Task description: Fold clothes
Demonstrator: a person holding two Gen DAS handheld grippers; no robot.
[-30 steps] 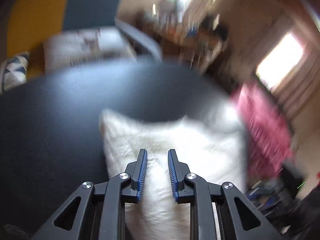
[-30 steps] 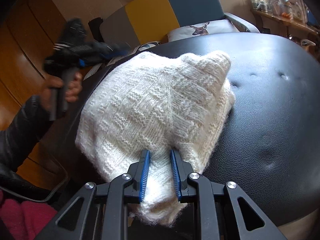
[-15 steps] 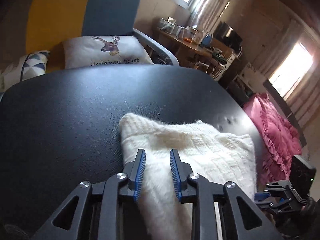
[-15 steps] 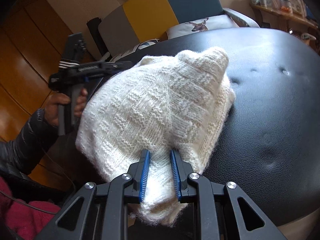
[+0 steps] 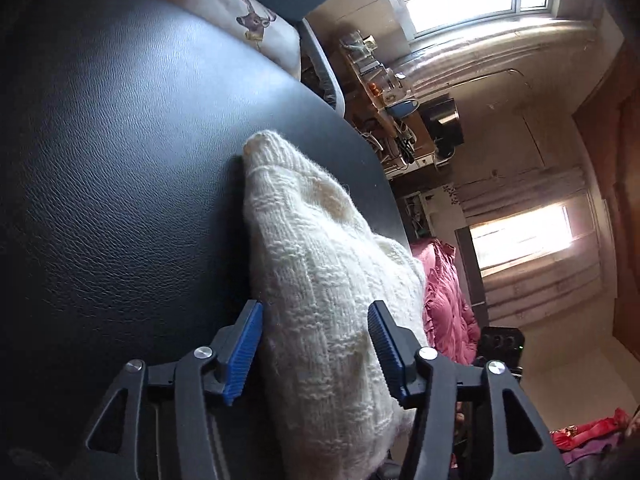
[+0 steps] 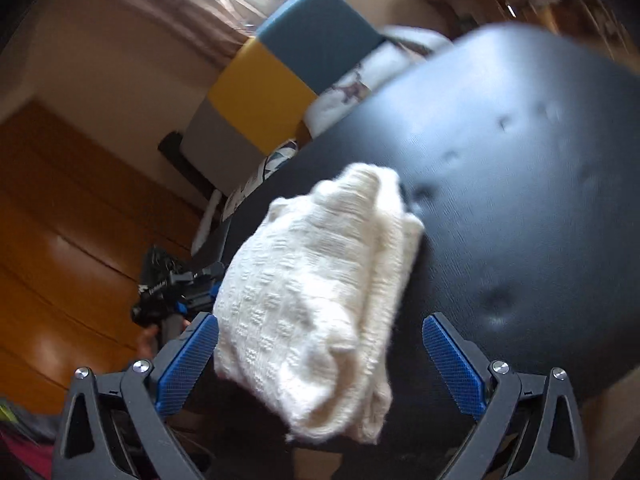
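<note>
So, both grippers are letting go right now, which I'd read as the release at the end of a fold.

The left gripper (image 5: 316, 350) has its jaws opening, and the sweater (image 5: 320, 280) sits between them, running straight ahead from the pads toward its far corner. The left pad (image 5: 243, 354) is right at the knit's edge and may just brush it; the right one looks clear. The right gripper (image 6: 322, 364) has its jaws opening too, and they stand really wide. The sweater (image 6: 320, 292) lies between the pads but touches neither, with a fat rolled end nearest the jaws. The bundle seems to hang slightly over the near edge of the black cushion (image 6: 520, 200), though that part is blurry.

To do this step well, I'd say:
- get the pads fully clear before pulling back, since fuzzy knit loves to snag on ribbed rubber
- back out along the fingers, not sideways, so the layers don't slide
- watch that near end, because it could drag the stack off the edge
- give it a nudge further onto the cushion if it sags

Beyond the sweater there's just bare cushion, then a deer pillow (image 5: 256, 20) and a yellow-and-blue chair (image 6: 288, 68) behind it.
</note>
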